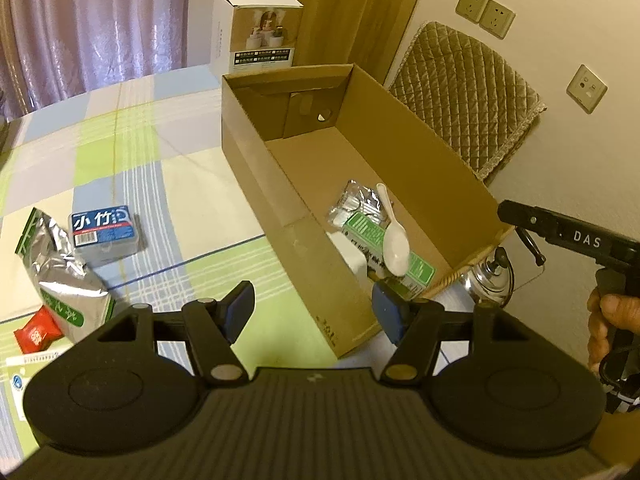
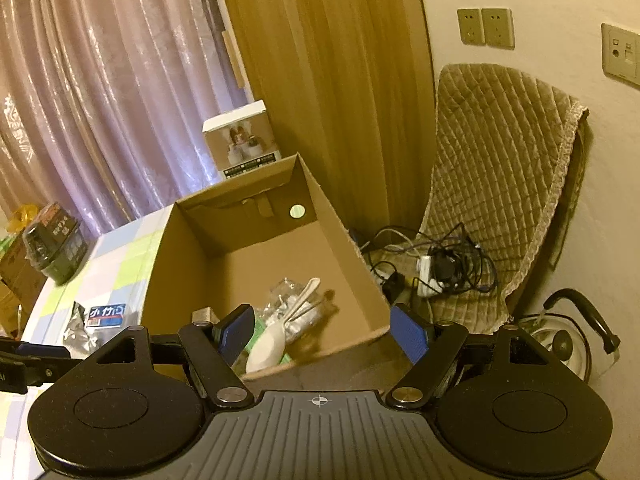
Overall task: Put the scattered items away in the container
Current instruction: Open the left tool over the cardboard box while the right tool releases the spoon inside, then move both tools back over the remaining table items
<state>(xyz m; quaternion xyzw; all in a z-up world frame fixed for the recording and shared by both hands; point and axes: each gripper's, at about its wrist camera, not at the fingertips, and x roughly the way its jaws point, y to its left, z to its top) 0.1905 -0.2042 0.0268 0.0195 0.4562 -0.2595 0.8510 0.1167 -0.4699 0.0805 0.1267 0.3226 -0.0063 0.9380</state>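
Observation:
An open cardboard box stands on the checked tablecloth. Inside it a white spoon lies on a silver and green packet. My left gripper is open and empty, over the box's near corner. Left of it lie a blue box, a silver and green pouch and a small red packet. In the right wrist view my right gripper is open with nothing in it, above the box's near rim, and the spoon lies loose below its left finger.
A white product carton stands behind the box. A chair with a quilted cover is on the right, with tangled cables on its seat and a metal kettle below. A dark package sits at the table's far left.

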